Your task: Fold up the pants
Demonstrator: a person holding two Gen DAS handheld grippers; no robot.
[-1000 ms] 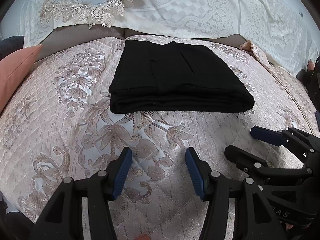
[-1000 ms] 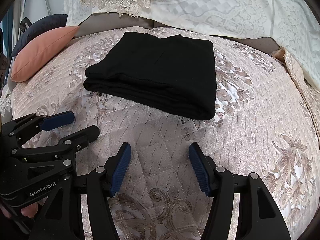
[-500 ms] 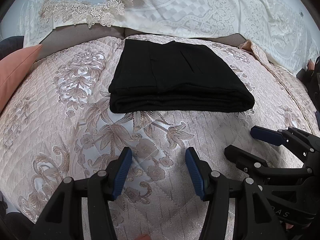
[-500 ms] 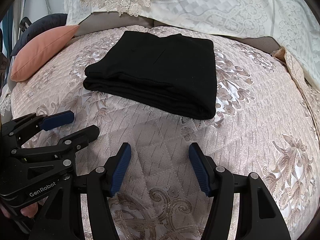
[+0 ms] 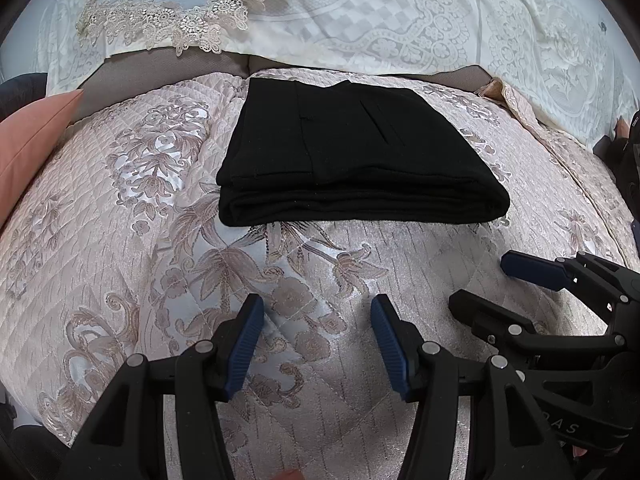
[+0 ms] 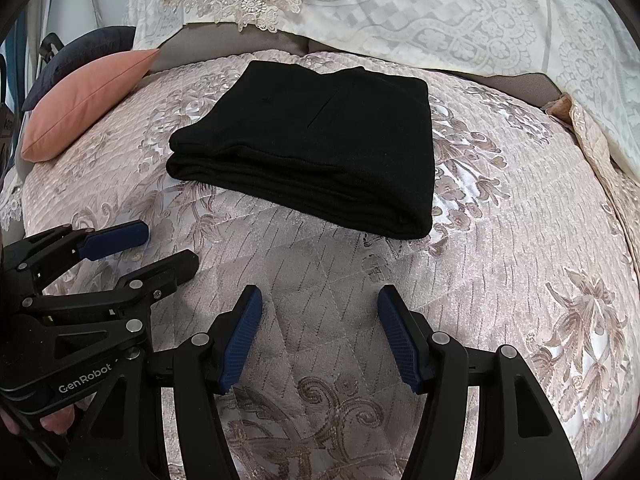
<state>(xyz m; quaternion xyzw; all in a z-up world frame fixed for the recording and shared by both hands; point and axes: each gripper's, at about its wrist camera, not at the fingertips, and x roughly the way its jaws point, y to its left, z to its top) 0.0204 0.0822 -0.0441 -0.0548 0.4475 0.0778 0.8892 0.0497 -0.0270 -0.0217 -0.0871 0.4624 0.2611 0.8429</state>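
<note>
Black pants (image 5: pixel 352 160) lie folded into a flat rectangular stack on the pink floral quilt (image 5: pixel 120 248); in the right wrist view the pants (image 6: pixel 316 148) sit at centre top. My left gripper (image 5: pixel 316 344) hovers over the quilt short of the stack's near edge, jaws open and empty. My right gripper (image 6: pixel 320 340) is likewise open, empty and apart from the pants. Each gripper shows in the other's view: the right gripper (image 5: pixel 516 284) at the lower right, the left gripper (image 6: pixel 156 248) at the lower left, both with jaws spread.
A salmon cushion (image 6: pixel 88 100) lies at the quilt's far left, with a dark cushion (image 6: pixel 96 48) behind it. White lace-edged bedding (image 5: pixel 360 12) covers the back. The quilt's edge (image 5: pixel 532 116) runs down the right side.
</note>
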